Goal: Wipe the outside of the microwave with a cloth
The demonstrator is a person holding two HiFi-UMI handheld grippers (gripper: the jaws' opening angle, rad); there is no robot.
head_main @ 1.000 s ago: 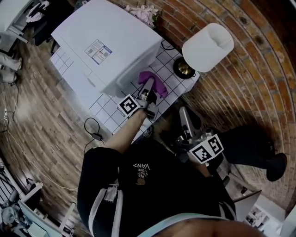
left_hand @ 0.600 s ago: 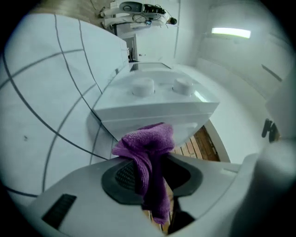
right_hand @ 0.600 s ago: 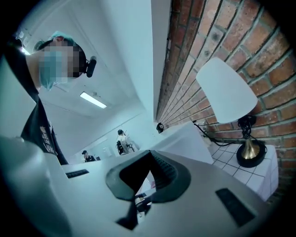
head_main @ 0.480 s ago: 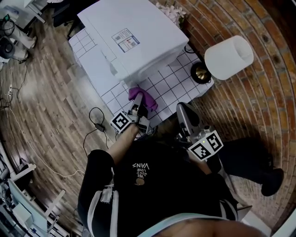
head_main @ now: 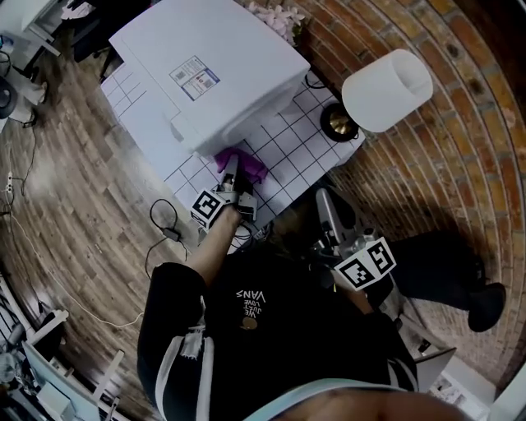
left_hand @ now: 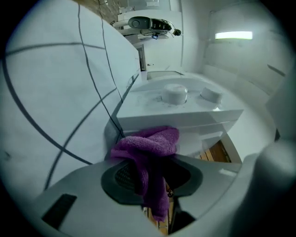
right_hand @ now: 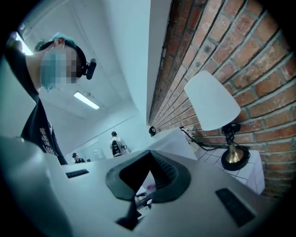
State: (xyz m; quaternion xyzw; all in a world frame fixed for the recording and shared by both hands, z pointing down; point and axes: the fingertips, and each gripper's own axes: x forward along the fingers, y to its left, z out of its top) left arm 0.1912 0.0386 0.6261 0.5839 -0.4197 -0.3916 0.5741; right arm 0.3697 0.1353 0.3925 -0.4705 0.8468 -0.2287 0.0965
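Left gripper pinched the purple cloth at the white microwave's lower side edge; wiping seemed only partly done, other faces probably remained. Right gripper hung closed, empty.

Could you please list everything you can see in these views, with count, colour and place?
table: one, white with grid lines, beside the brick wall.
microwave: one, white, on the table.
cloth: one, purple, in the left gripper, at the microwave's near edge.
lamp: one, white shade, brass base, on the table's corner.
flowers: one bunch, pale pink, behind the microwave.
cable: one, black, on the wood floor.
left gripper: one, shut on the cloth.
right gripper: one, shut, empty, near the person's body.
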